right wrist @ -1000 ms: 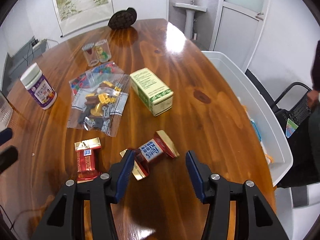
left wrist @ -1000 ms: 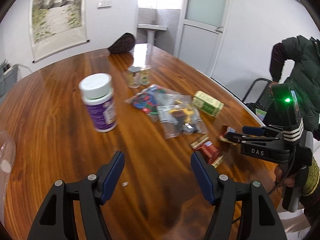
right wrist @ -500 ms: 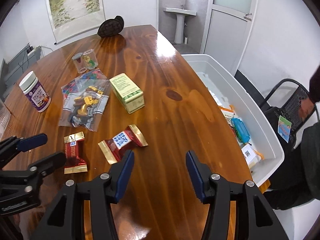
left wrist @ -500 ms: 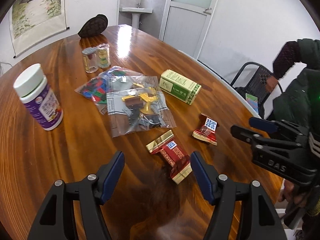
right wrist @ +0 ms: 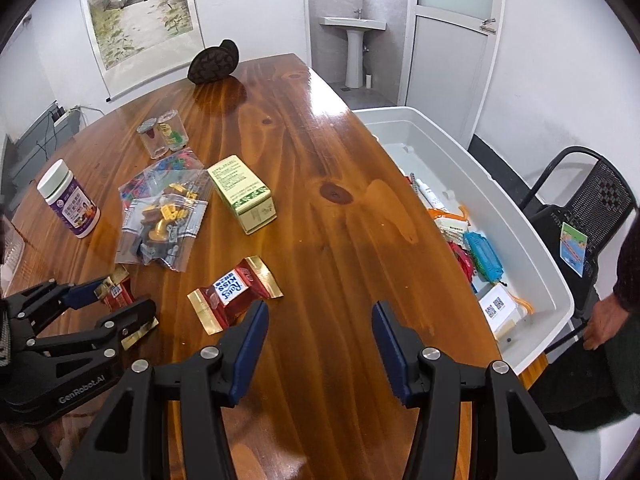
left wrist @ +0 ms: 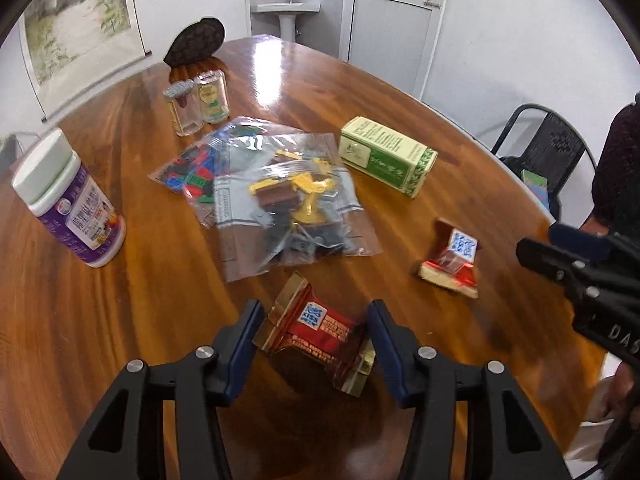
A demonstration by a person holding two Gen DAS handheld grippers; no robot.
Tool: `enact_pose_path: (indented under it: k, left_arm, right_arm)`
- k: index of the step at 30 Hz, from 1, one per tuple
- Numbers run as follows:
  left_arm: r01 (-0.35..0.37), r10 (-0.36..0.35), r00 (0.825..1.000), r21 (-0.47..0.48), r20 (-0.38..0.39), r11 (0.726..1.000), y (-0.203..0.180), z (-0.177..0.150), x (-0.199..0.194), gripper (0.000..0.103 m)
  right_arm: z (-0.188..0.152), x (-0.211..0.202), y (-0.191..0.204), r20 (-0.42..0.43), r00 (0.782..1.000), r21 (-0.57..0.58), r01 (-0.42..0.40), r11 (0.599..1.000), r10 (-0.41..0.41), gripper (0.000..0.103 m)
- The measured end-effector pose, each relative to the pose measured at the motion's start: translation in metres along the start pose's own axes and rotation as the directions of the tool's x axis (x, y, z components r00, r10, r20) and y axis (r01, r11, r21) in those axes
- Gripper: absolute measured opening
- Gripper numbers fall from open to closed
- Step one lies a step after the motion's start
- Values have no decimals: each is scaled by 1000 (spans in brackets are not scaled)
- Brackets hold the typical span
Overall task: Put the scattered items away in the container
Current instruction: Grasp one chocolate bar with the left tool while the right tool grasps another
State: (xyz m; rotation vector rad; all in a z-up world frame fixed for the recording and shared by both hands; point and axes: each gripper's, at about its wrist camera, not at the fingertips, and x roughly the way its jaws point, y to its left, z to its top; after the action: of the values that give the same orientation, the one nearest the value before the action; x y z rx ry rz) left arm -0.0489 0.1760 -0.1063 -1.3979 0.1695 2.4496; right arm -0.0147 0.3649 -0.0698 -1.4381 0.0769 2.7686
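Observation:
My left gripper is open, its fingers on either side of a red-and-gold candy packet that lies on the wooden table; it also shows in the right wrist view. My right gripper is open and empty above the table, just right of a second red candy packet, which also shows in the left wrist view. The white plastic container sits off the table's right edge with several items inside.
On the table lie two clear bags of toy bricks, a green box, a purple-labelled bottle, two small clear jars and a dark object. A black chair and a person's hand are beside the container.
My left gripper swung right from the bottle and came down around the near candy packet. My right gripper pulled back and turned right, bringing the container into view.

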Motion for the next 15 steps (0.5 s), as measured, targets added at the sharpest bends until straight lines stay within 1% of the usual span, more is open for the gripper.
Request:
enact_pose_path:
  k: [8,12,15]
  left_arm:
    - [-25,25,1000,-25,4,999,17,-9,-8,46]
    - [-34,34,999,-39,4,999,26,-14,-12,44]
    - [-40,40,999,-49,4,998,33,-18,-15,43]
  right_arm:
    - [4,10,18,-17,998,-24,-68,997,68,55]
    - [7,21,27,-32,995,-5,-98,995,98,55]
    - [9,30,33,-44,995,12,-91,996,91,55]
